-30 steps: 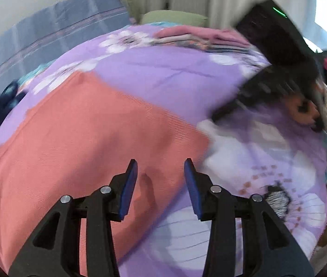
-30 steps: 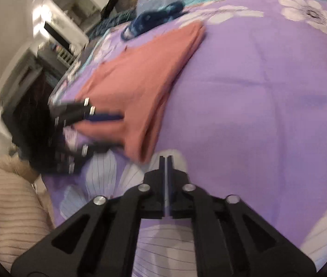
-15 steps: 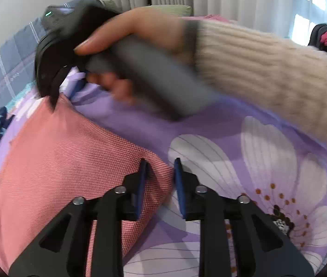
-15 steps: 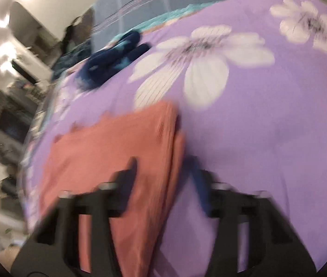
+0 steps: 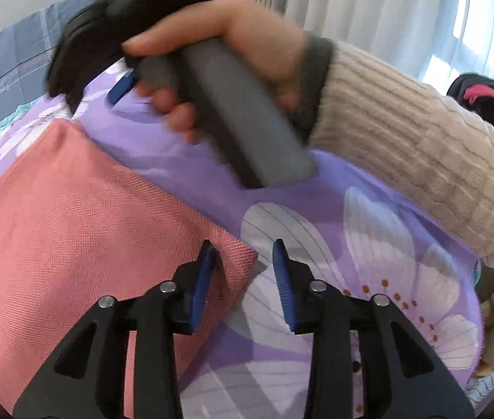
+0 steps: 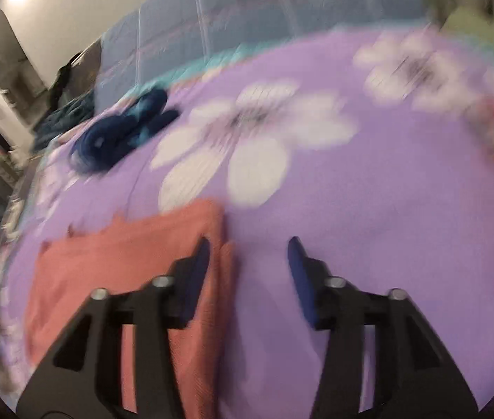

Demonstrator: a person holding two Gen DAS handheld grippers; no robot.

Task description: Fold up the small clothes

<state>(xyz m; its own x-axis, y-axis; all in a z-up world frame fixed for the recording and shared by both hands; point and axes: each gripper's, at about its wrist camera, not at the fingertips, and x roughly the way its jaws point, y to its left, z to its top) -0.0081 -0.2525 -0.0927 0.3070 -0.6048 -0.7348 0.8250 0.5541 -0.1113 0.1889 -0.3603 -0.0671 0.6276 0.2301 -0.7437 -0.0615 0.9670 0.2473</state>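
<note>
A folded salmon-pink garment [image 5: 82,244] is laid flat on a purple bedspread [image 5: 316,209] printed with white flowers. One corner of the garment is framed between the opening jaws of the left gripper [image 5: 241,265], with no pad pressed on it. At another corner, the right gripper [image 6: 248,262] is seen opening, one finger over the cloth edge, nothing clamped. A dark blue garment [image 6: 121,132] is seen farther back, well apart.
</note>
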